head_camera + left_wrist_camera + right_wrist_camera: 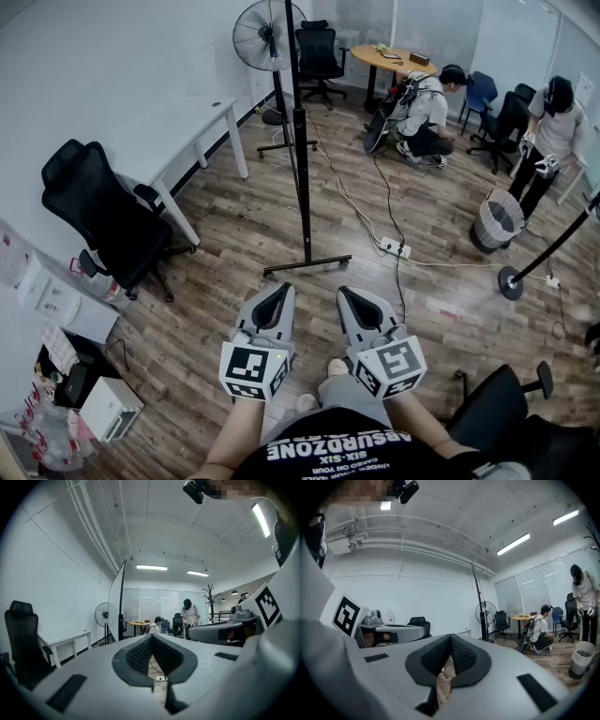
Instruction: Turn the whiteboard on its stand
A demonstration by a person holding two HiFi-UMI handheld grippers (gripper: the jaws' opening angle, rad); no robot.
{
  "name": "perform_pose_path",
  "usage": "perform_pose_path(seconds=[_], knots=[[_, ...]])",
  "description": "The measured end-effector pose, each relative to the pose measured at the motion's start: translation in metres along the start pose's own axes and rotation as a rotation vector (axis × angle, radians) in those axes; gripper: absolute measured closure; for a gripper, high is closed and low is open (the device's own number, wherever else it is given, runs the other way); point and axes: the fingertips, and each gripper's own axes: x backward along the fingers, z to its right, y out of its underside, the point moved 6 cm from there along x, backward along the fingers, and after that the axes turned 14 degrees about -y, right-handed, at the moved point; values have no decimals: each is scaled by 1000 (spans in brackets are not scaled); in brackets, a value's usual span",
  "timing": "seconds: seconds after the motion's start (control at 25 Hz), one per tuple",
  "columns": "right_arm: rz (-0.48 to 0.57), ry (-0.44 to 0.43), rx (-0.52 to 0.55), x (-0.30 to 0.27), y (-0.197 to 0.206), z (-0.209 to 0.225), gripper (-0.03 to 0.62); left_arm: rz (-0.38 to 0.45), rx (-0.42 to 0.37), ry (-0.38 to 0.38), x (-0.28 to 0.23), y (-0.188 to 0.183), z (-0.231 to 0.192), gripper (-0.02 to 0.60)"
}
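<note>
1. Head view: the left gripper and right gripper are held side by side close to the person's body, both with jaws closed and nothing between them. The whiteboard stands straight ahead of them on the wood floor, seen edge-on as a tall dark upright, with its base bar just beyond the gripper tips but not touching them. Only this view shows the floor layout. A white desk and a black office chair are to the left and a fan is behind the board. A power strip and a waste bin are to the right.

2. Left gripper view: the ribbed pads meet at the tip and hold nothing. The whiteboard rises ahead and slightly left of the jaws, well apart from them, its pale face turned leftward toward the wall. This view alone shows a coat rack at the far end. The right gripper's body and marker cube fill the right edge.

3. Right gripper view: the jaws are pressed together and empty. The whiteboard appears as a thin slanted pole ahead and right of the tip, out of reach. A crouching person and a standing person are at the right. The left gripper shows at the left.
</note>
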Motion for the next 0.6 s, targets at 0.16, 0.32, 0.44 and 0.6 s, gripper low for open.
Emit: perform_pose_path(seconds=[0.16,0.32,0.44,0.6], knots=[[8,-12,5,-9,-2,13,595,3,-1,6,-14,-1,1,575],[16,-25,-14,-14,-4,31,595,0,6,-5,-30,-3,3,575],[14,-38,-17,-21,-6,46,595,-2,8,-14,-42,-4,3,575],[17,-84,-17,-28,-11,66,595,3,15,-19,-61,-6,4,575]])
